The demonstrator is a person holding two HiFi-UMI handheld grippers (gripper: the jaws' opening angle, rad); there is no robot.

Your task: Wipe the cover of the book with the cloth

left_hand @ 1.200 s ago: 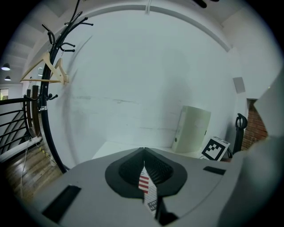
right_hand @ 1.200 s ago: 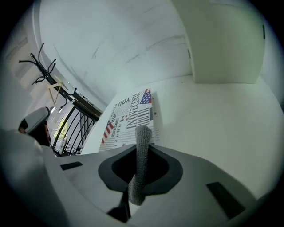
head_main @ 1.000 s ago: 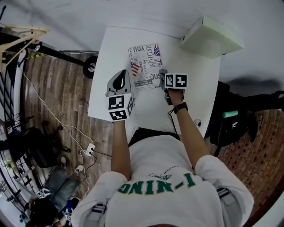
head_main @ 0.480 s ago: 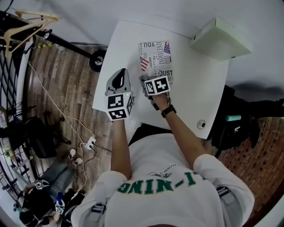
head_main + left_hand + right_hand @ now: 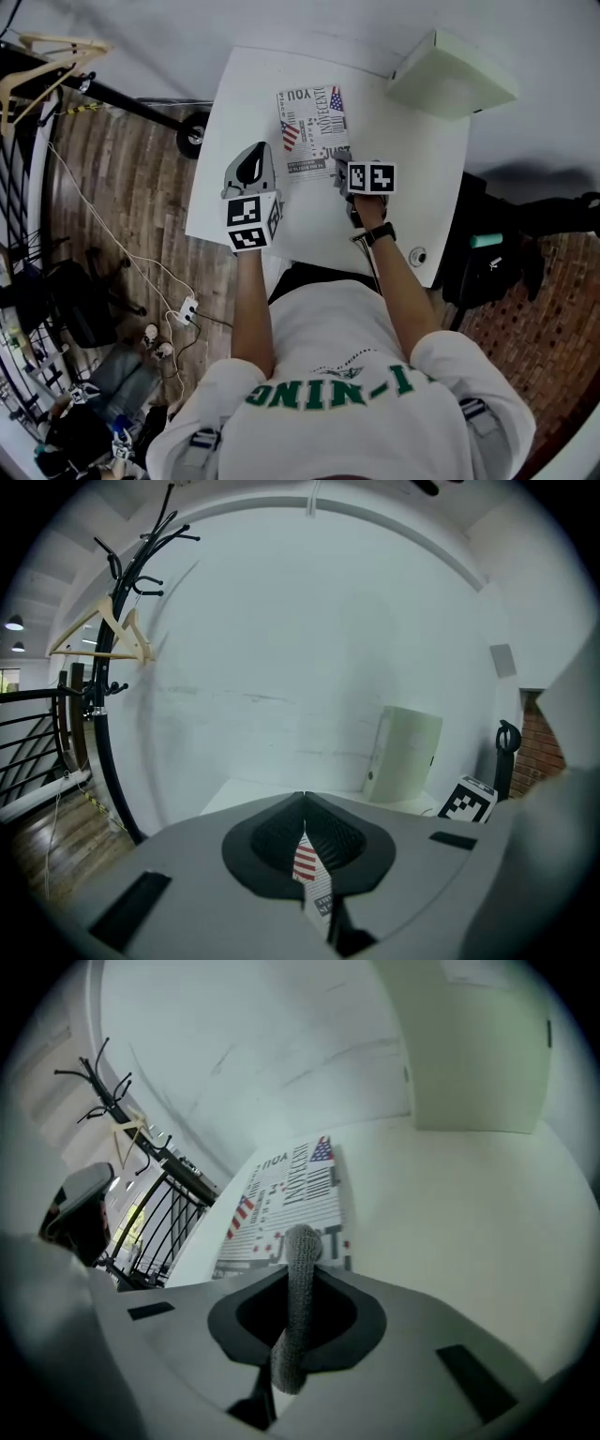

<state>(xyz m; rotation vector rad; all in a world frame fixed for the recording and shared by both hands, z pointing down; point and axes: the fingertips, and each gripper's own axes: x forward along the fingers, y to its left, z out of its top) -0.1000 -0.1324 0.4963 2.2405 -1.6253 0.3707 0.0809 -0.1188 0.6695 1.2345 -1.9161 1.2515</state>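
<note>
The right gripper (image 5: 344, 171) has swept the cloth (image 5: 300, 1269) rightward across the book (image 5: 309, 127).

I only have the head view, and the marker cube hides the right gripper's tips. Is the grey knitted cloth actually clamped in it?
Observer: Yes. In the right gripper view the right gripper has its jaws shut on the grey knitted cloth, which is rolled up between them.
Operator: Where does the cloth's end sit?
Observer: At the near edge of the black-and-white printed book, over the big "JUST" lettering.
Operator: And the left gripper?
Observer: The left gripper has its jaw tips together and clamps nothing. Only a sliver of the book's flag print shows through the slit.
</note>
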